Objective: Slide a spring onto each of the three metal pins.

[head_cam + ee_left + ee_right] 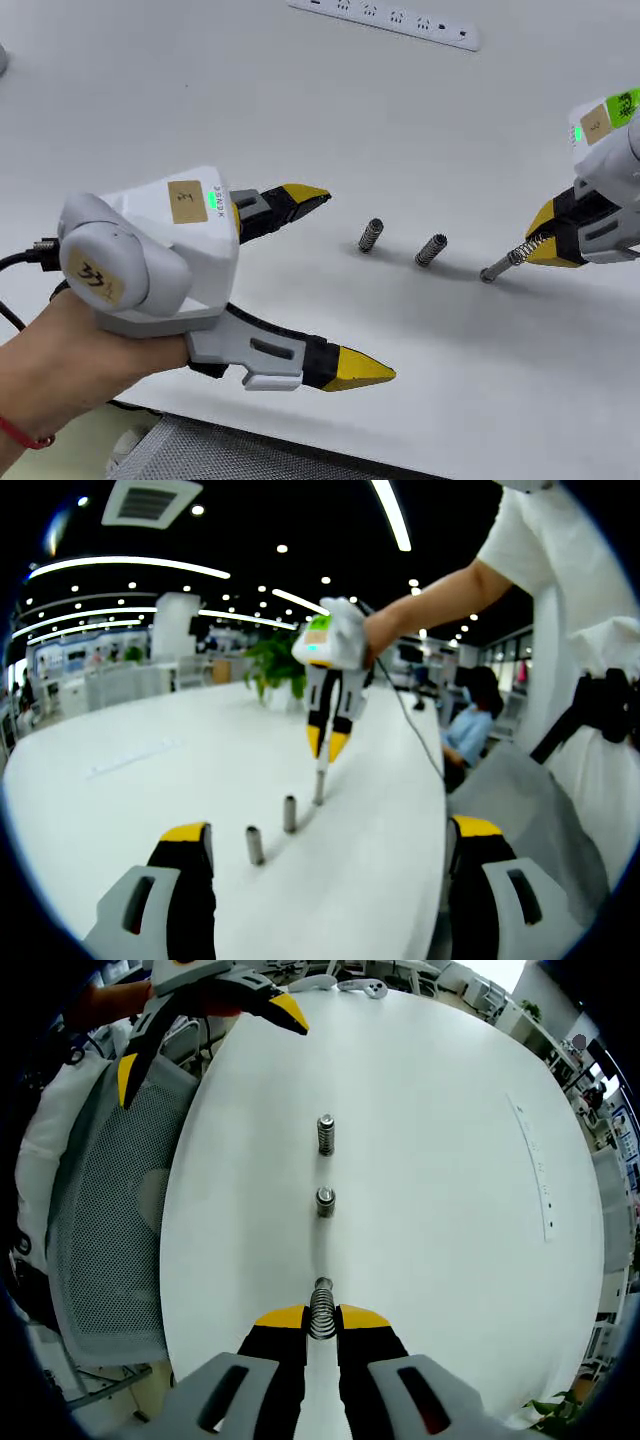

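Observation:
Two short metal pins stand on the white table, each with a spring around it: one [371, 235] on the left and one [431, 249] beside it. A third pin [492, 270] stands further right, with a spring [523, 250] round its upper part. My right gripper [543, 238] is shut on that spring [320, 1315], directly over the pin [319, 785]. The other two pins [325, 1200] [325, 1135] line up beyond it. My left gripper [358, 285] hovers wide open at the near left, holding nothing, its jaws well apart from the pins [255, 845] [289, 813].
A white power strip [385, 20] lies at the far edge of the table [250, 100]. A grey mesh chair [200, 455] stands below the table's near edge. A person's arm and the right gripper [328, 742] cross the left gripper view.

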The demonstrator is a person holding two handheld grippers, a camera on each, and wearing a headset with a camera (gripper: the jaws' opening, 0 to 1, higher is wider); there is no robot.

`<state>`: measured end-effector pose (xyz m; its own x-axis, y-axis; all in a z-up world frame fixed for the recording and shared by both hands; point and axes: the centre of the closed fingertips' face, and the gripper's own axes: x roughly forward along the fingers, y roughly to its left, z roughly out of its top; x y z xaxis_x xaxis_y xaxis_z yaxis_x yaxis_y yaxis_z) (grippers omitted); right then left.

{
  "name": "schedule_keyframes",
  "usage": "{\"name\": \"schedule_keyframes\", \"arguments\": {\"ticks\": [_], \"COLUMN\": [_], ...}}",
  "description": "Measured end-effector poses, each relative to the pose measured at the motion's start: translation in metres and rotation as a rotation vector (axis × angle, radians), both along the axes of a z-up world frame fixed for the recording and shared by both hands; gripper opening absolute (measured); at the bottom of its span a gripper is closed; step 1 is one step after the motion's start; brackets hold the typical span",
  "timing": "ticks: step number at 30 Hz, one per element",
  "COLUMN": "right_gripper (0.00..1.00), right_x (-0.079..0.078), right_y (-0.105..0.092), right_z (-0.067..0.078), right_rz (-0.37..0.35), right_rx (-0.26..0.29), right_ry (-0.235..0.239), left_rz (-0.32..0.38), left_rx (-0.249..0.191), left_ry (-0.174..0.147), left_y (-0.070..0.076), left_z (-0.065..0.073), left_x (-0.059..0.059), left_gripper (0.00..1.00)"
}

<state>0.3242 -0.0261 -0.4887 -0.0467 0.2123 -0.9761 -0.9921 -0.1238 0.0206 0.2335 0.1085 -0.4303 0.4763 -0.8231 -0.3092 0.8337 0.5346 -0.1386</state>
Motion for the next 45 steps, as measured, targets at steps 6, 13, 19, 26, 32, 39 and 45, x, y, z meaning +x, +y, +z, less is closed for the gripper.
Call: {"name": "schedule_keyframes", "arguments": {"ticks": [6,13,19,26,32,39,45], "right_gripper": [0.12,0.12,0.12,0.12,0.12,0.12,0.12], "right_x": [-0.001,-0.002,-0.002,-0.004,-0.008,-0.009,-0.011], "right_y": [0.002,0.004,0.007,0.008,0.010,0.011,0.013], "right_z": [-0.004,-0.010,-0.016,-0.021,-0.026,-0.033,-0.038], "right_rz": [0.003,0.020,0.025,0.036,0.035,0.040,0.038], "right_rx": [0.001,-0.005,-0.008,-0.020,-0.019,-0.013,-0.011], "right_ry": [-0.001,-0.007,-0.004,-0.005,-0.004,-0.010,-0.014], "left_rz": [0.002,0.003,0.004,0.009,0.012,0.014,0.016], "left_rx": [-0.002,-0.002,-0.003,-0.005,-0.009,-0.008,-0.007], "left_ry": [0.001,0.003,0.005,0.008,0.009,0.012,0.012], "left_y": [0.000,0.001,0.001,0.004,0.005,0.006,0.007], "left_z": [0.000,-0.001,-0.001,-0.003,-0.004,-0.005,-0.005], "left_x": [0.000,-0.002,-0.002,-0.002,-0.003,-0.003,-0.003], "left_gripper": [0.98,0.98,0.97,0.97,0.97,0.96,0.96]}}
